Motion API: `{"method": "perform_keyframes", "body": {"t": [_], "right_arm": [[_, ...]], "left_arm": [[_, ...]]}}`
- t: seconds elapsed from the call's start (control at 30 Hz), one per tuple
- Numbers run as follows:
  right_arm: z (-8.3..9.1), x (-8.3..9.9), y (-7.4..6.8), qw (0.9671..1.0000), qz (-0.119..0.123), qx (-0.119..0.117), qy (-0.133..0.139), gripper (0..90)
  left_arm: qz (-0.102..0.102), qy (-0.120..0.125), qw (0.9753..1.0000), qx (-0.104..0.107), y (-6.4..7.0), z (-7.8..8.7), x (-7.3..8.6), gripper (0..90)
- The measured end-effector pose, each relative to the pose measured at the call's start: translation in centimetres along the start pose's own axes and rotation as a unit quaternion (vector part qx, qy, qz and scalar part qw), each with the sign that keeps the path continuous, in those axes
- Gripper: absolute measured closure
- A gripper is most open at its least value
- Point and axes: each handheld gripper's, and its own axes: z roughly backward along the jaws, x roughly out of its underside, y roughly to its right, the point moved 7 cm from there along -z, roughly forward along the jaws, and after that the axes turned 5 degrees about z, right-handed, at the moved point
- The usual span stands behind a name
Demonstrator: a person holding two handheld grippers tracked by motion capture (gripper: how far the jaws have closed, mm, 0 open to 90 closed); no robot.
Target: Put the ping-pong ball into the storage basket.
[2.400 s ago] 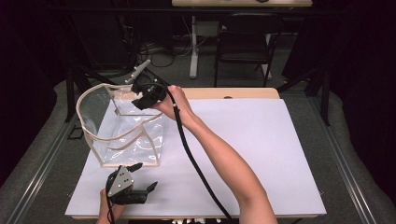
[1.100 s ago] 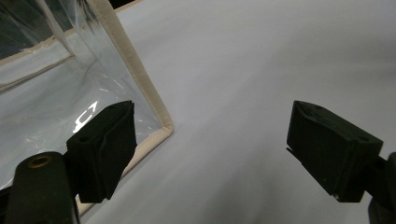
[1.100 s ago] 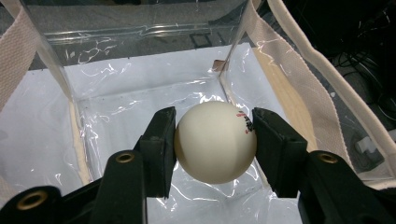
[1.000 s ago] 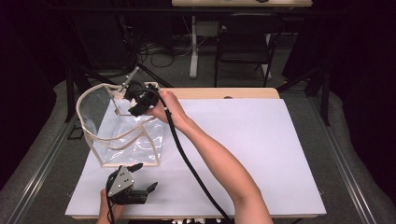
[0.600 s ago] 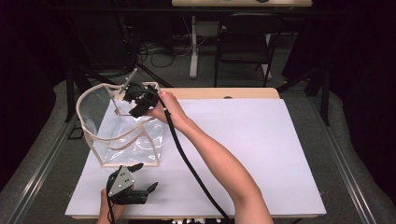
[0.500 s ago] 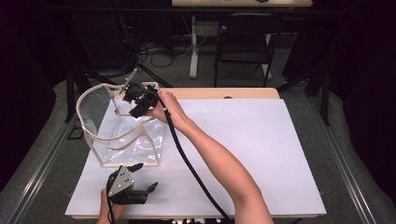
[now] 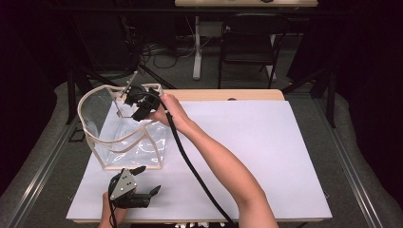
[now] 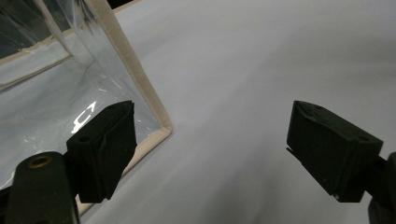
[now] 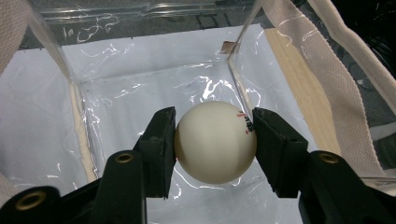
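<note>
1. At the bottom left of the high view, the left gripper (image 7: 142,181) rests low over the white surface (image 7: 266,156), held by a hand (image 7: 110,213) that enters from the bottom edge. Its jaws stand wide apart with nothing between them.
2. In the left gripper view, those two black jaws frame bare white surface. The near bottom corner of a clear bag (image 8: 56,93) with cream cloth trim sits just beside the jaw at the lower left of the frame.
3. In the high view the bag (image 7: 124,137) stands upright at the left of the surface, mouth open upward, its cream rim forming a wide loop.
4. The right forearm (image 7: 223,166) runs diagonally from the bottom centre toward the upper left of the high view, with a black cable trailing along it.
5. The right gripper (image 7: 124,102) is at the bag's far rim in the upper left of the high view, pointing down into the open mouth.
6. In the right gripper view the jaws are closed on a white ball (image 9: 215,141), one pad touching each side. Small red and dark print shows on the ball's right side.
7. The ball hangs above the bag's clear bottom, inside its walls.
8. Beyond the surface, at the top of the high view, a dark chair (image 7: 249,45) stands on the floor.
</note>
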Motion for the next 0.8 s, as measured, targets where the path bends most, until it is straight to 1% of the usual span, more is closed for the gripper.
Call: {"method": "perform_keyframes", "body": {"t": [0.17,0.2,0.23,0.27,0.3,0.33,0.37,0.43,0.47,0.5,0.53,0.57,0.63,0.67,0.8], "right_arm": [[-0.1,0.1,0.0,1.0,-0.002,-0.003,-0.003,50.4],[-0.2,0.1,0.0,1.0,-0.004,-0.002,-0.004,47.9],[-0.1,0.2,0.2,0.9999,-0.01,0.0,-0.004,40.8],[-0.1,0.2,0.2,0.9999,-0.01,0.0,-0.004,40.8],[0.1,0.2,0.5,0.9998,-0.02,0.002,0.003,34.4],[0.1,0.2,0.5,0.9998,-0.02,0.002,0.003,34.4],[0.2,0.3,0.6,0.9997,-0.025,0.001,0.006,32.1],[0.6,0.4,0.8,0.9993,-0.036,-0.004,0.013,24.8],[1.1,0.5,1.0,0.9988,-0.044,-0.009,0.022,19.1],[1.1,0.5,1.0,0.9988,-0.044,-0.009,0.022,19.1],[1.3,0.6,1.2,0.9984,-0.049,-0.007,0.029,15.1],[2.0,0.7,1.5,0.9973,-0.059,-0.009,0.042,14.3],[2.5,0.8,1.7,0.9967,-0.065,-0.008,0.049,11.3],[2.5,0.8,1.7,0.9967,-0.065,-0.008,0.049,11.3],[3.6,1.2,2.0,0.9954,-0.073,-0.008,0.061,8.5]], "left_arm": [[0.001,0.0,1.0,0.001,0.0,0.0,0.0,16.2],[0.0,0.0,1.0,0.001,0.0,-0.1,0.0,16.2],[0.0,-0.001,1.0,0.001,0.0,-0.1,0.0,16.2],[0.0,-0.001,1.0,0.001,0.0,-0.1,0.0,16.2],[0.001,0.0,1.0,0.001,0.0,0.0,0.0,16.2],[0.001,0.0,1.0,0.001,0.0,0.0,0.0,16.2],[0.0,0.0,1.0,0.0,0.0,0.0,0.0,16.2],[0.001,0.0,1.0,0.0,-0.1,0.0,0.0,16.2],[0.0,0.0,1.0,0.0,0.0,0.0,0.0,16.2],[0.001,0.0,1.0,0.001,0.0,0.0,0.0,16.2],[0.0,-0.001,1.0,0.001,0.0,0.0,0.0,16.2],[0.0,-0.001,1.0,0.001,0.0,0.0,0.0,16.2],[-0.001,-0.001,1.0,0.001,0.0,-0.1,0.0,16.2],[-0.001,-0.001,1.0,0.001,0.0,-0.1,0.0,16.2],[-0.001,-0.002,1.0,0.002,0.0,-0.1,0.0,16.2]]}}
